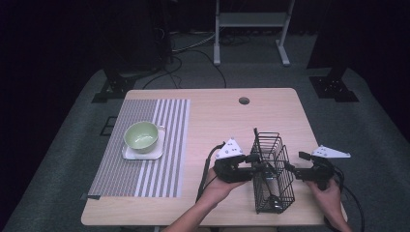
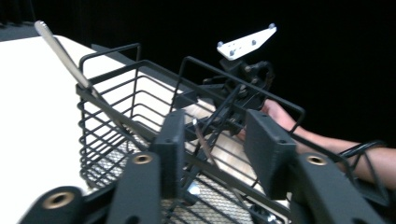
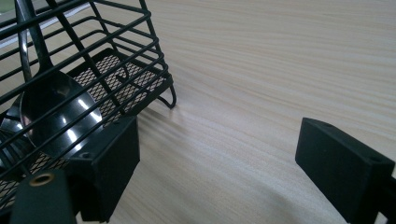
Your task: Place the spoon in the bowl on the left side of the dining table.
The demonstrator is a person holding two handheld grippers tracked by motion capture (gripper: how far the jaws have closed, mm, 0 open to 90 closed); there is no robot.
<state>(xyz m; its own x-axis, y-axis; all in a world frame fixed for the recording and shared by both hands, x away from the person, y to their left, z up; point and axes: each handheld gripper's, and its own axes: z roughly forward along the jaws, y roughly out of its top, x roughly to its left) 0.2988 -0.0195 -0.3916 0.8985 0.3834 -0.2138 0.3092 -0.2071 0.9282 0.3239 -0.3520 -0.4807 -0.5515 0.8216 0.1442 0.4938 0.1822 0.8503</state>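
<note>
Reaching into the wire basket (image 1: 273, 169) at lower centre, the left gripper (image 2: 212, 140) has its jaws narrowed around a thin utensil handle (image 2: 201, 140), pads not clearly pressing yet. Right gripper (image 3: 217, 161) sits wide open beside the basket, so nothing's been pulled out yet, and the bowl (image 1: 141, 136) at mid-left is empty.

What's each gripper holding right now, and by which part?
Left gripper straddles the wire basket's top rim; pads not visibly clamped, so no firm hold. Right gripper is open beside the basket, holding nothing.

left gripper (image 1: 251, 164) fingers partly closed, right gripper (image 1: 295, 169) fingers spread wide, forearms low
</note>
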